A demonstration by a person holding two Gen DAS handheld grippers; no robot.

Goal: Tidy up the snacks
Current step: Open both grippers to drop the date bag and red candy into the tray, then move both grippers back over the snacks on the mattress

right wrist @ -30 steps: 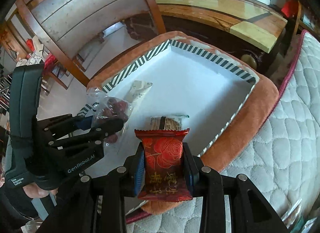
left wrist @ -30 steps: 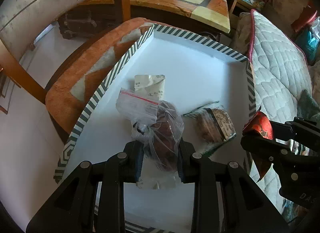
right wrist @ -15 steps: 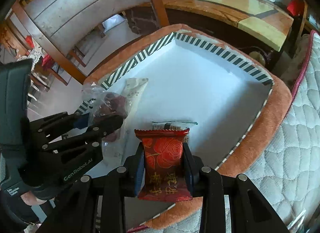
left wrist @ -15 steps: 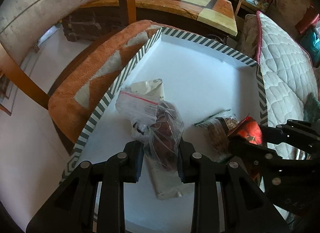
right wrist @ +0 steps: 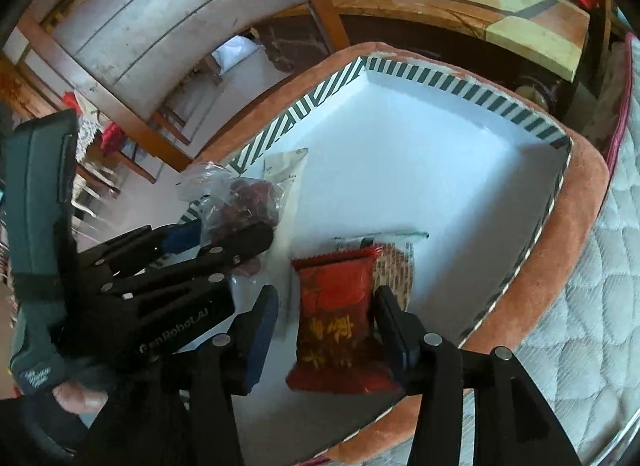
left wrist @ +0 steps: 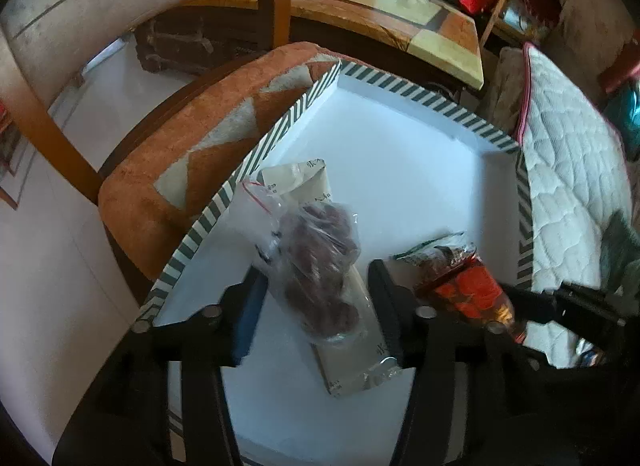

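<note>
Step in hand: both snacks are being let go into the striped-rim tray (left wrist: 420,93), which is set on an orange cushion (left wrist: 192,137); the placing stage is judged almost done.
Left hand-held gripper (left wrist: 316,298): its jaws have just been opening and are now parted wider than the clear zip bag of dark red fruit (left wrist: 316,262), which lies between them with a gap seen at each side; the pads no longer press on it.
Zip bag: seen inside the tray near its left rim, resting on top of a pale flat packet (left wrist: 352,350).
Right hand-held gripper (right wrist: 326,326): its jaws have also just been opening; the red snack packet (right wrist: 336,318) sits between them, clear of the left pad, and whether the right pad touches it cannot be told.
Red packet: seen inside the tray near its right rim, lying partly over a green-edged biscuit pack (right wrist: 394,266).
Next move, as judged: both grippers should be drawn straight back and up out of the tray, jaws kept parted.
Care called for: the loose plastic of the zip bag could be caught on a finger and dragged out.
</note>
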